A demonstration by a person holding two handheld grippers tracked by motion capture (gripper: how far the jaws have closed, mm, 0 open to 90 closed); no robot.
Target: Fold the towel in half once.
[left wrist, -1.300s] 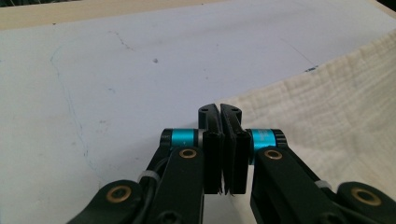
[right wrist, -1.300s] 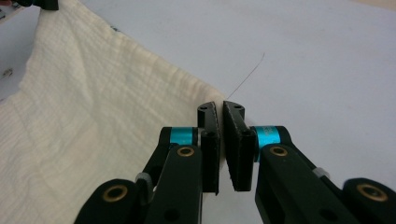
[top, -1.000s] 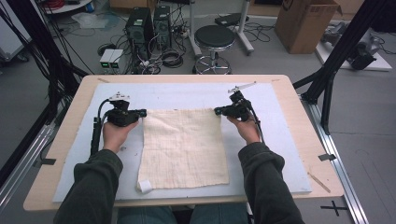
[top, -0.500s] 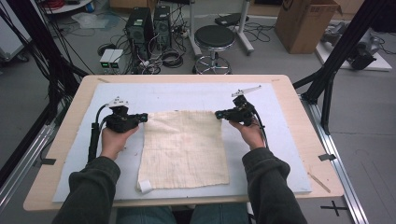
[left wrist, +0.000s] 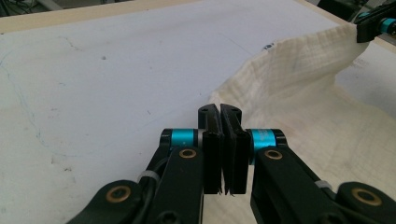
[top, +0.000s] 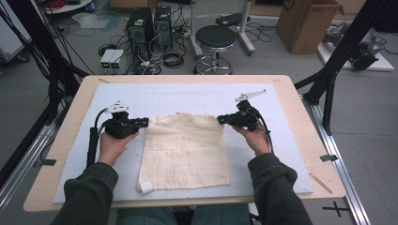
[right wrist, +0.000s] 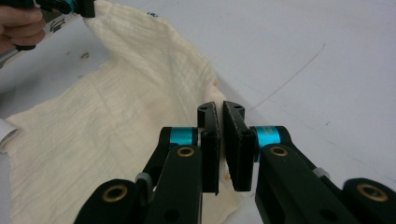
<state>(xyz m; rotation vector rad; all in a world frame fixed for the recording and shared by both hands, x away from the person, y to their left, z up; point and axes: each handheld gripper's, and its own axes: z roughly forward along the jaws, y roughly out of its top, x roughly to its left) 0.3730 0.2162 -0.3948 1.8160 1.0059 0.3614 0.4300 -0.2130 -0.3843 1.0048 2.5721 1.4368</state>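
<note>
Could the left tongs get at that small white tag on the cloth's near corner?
Probably yes. The white tag lies bare on the near left corner of the cloth, with nothing between. But the left tongs are shut on the cloth's far left corner, so they would have to let go first.

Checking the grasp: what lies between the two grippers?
The cloth: its far edge spans from left gripper to right gripper, seen in the high view.
</note>
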